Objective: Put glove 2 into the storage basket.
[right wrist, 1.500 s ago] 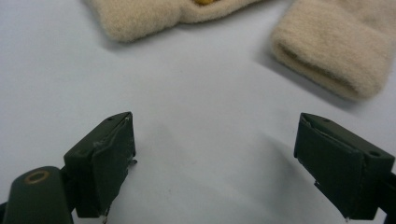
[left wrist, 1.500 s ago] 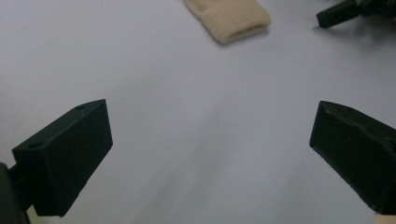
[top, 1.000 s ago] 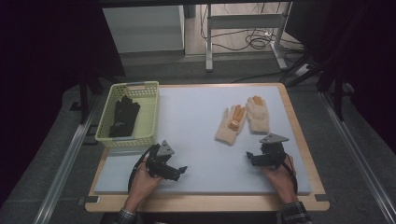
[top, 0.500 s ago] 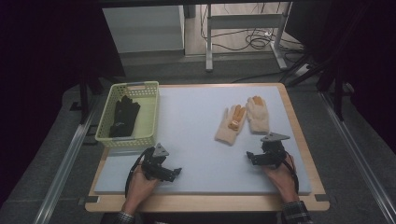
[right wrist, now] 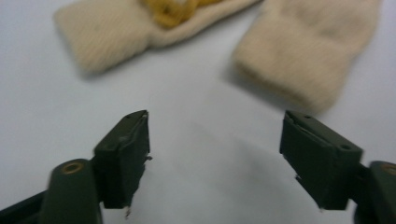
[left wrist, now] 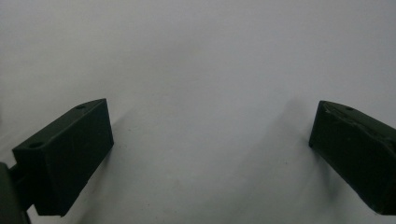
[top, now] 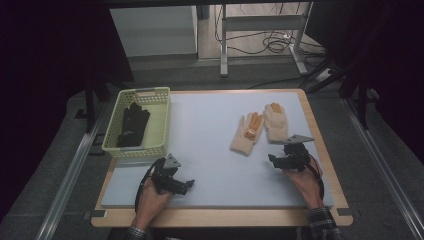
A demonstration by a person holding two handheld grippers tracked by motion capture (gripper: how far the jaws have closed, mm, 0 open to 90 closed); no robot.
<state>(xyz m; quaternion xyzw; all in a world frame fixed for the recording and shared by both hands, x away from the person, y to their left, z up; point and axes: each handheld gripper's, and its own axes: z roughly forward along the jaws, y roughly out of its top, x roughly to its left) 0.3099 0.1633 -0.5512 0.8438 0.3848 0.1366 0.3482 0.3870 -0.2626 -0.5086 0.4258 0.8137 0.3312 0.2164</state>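
Two cream knitted gloves lie side by side on the pale mat, right of centre. One glove (top: 247, 134) (right wrist: 116, 25) has orange fingers; the other glove (top: 276, 123) (right wrist: 303, 51) lies beside it with an orange tip. Just short of their cuffs, my right gripper (top: 274, 160) (right wrist: 215, 154) stands open and holds nothing. My left gripper (top: 186, 184) (left wrist: 210, 154) rests open over bare mat near the front left, its jaws wide apart. A pair of black gloves (top: 132, 125) lies in a yellow-green basket (top: 135, 151) at the left.
The pale mat (top: 210, 130) covers a wooden table (top: 220, 217) with a narrow bare rim. Metal rails (top: 70, 175) run along both sides of the table. A metal stand (top: 225, 37) and cables (top: 277, 42) sit on the floor behind.
My left gripper has drifted slightly toward the near edge of the table. The right gripper and the gloves have hardly moved.
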